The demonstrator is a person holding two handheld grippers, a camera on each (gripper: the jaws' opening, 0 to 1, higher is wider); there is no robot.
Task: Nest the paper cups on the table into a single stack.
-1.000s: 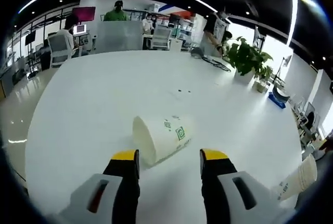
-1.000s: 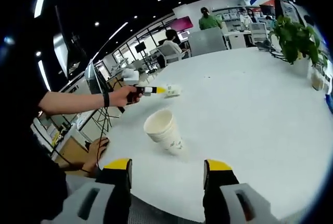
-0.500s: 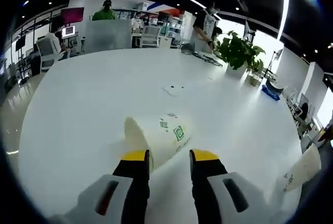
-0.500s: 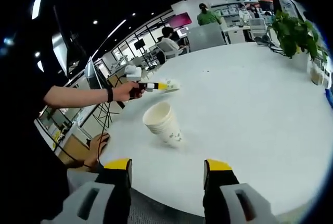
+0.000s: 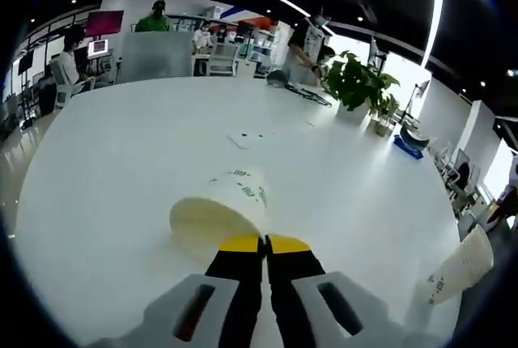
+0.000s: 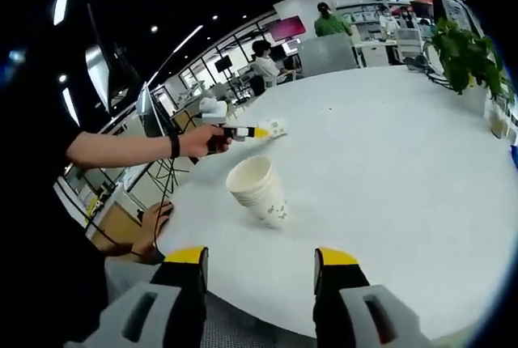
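Left gripper [image 5: 265, 244] fingers had pinched the rim wall of the lone cup [image 5: 220, 211] lying on the table [image 5: 121, 146], presumably to carry it to the upright stack [image 6: 257, 190], before which the right gripper [image 6: 259, 261] waited, fingers wide.

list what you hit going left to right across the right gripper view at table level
person's hand → left claw shut on a cup → stack of cups → plant
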